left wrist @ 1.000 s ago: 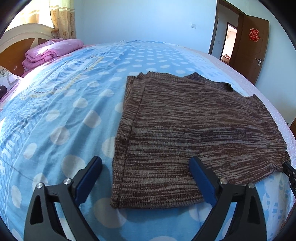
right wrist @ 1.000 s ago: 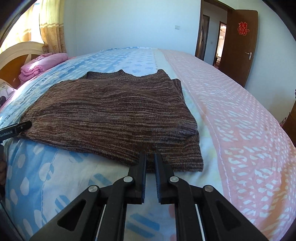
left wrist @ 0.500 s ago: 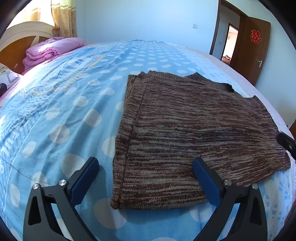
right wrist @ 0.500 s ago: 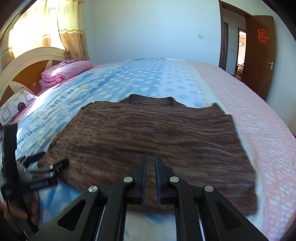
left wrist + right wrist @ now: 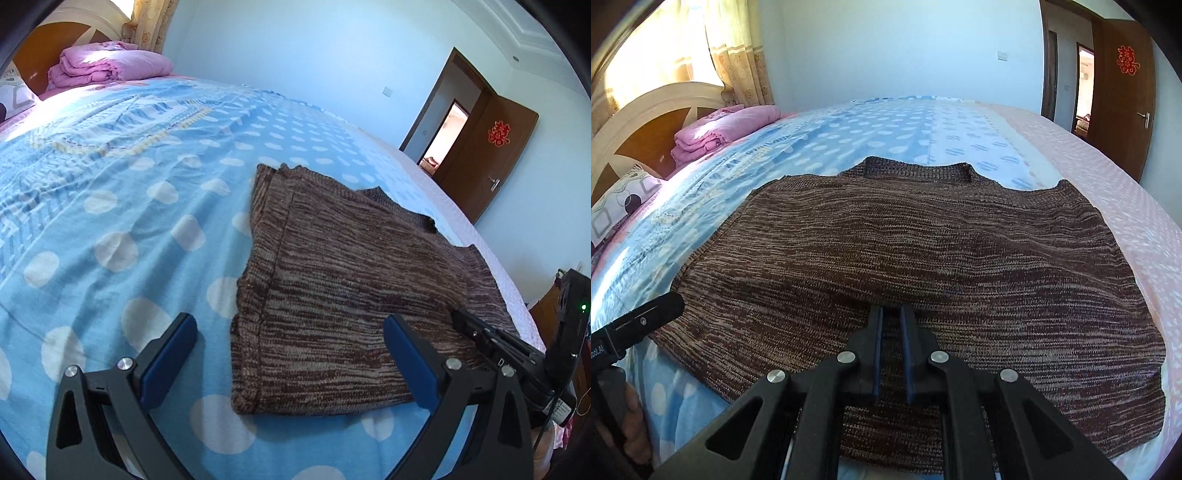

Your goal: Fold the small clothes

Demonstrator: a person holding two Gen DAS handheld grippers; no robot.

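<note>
Knit brown-and-tan marled sweater [image 5: 923, 266] lies flat on the bed [image 5: 110, 206], hem toward both cameras, ribbed neckline at the far end; sleeves look already tucked in, leaving a rough rectangle with a doubled layer along one side edge. Right gripper [image 5: 891, 321] has its jaws nearly closed with only a thin slit between the blue pads, hovering over the hem mid-span; I can't tell whether it touches the cloth, and nothing is pinched. Left gripper [image 5: 291, 354] is spread wide, straddling the near left corner of the hem, empty. Risks, as I judge them: the knit is thick, loose and stretchy, so a pinch at the hem may take only the top layer and the fold comes out skewed or the tucked sleeve slides out. The right jaws have to open before grabbing; pressing down closed would just bunch the fabric. Hands sit unevenly along the hem, so lifting from these spots could drag one side and wrinkle it. Bedspread is soft blue cotton with white dots, pink patterned strip on the far side; it gives under pressure and may get pinched along with the knit. Folded pink quilt [image 5: 110, 66] by the headboard is well clear.
</note>
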